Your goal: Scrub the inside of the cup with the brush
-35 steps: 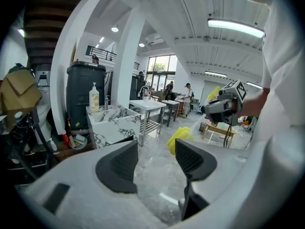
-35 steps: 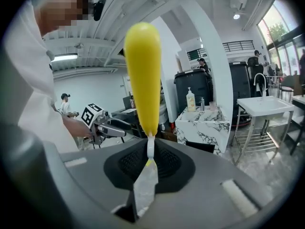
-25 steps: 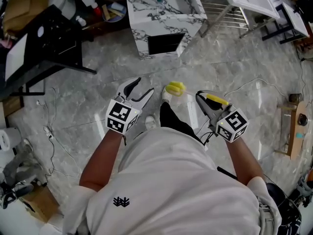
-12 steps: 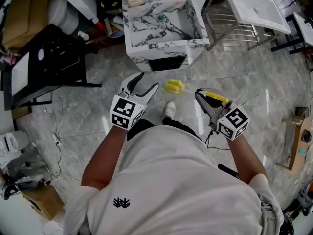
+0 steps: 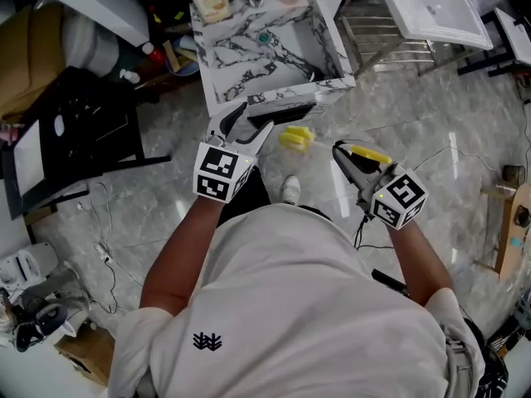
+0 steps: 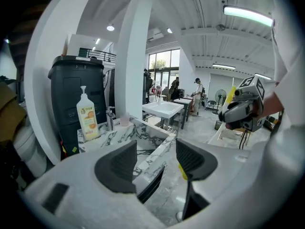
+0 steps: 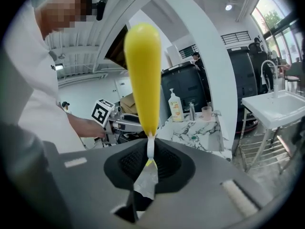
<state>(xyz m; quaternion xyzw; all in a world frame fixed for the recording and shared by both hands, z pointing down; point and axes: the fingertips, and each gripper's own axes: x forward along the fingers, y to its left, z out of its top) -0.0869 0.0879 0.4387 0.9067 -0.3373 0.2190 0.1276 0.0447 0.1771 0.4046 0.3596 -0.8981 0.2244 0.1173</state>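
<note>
Right claw: clenched on the brush's thin stem.
Left claw: released, empty.
Cup: upright on marble table, well apart.
Handling: probably light, tippy, slick; grip its wall.

Left hand-held gripper agape — right one clamped.

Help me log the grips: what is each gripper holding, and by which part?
The right gripper is shut on the long yellow cup brush, clamped at its thin white stem. The left gripper has its jaws apart and holds nothing.
</note>
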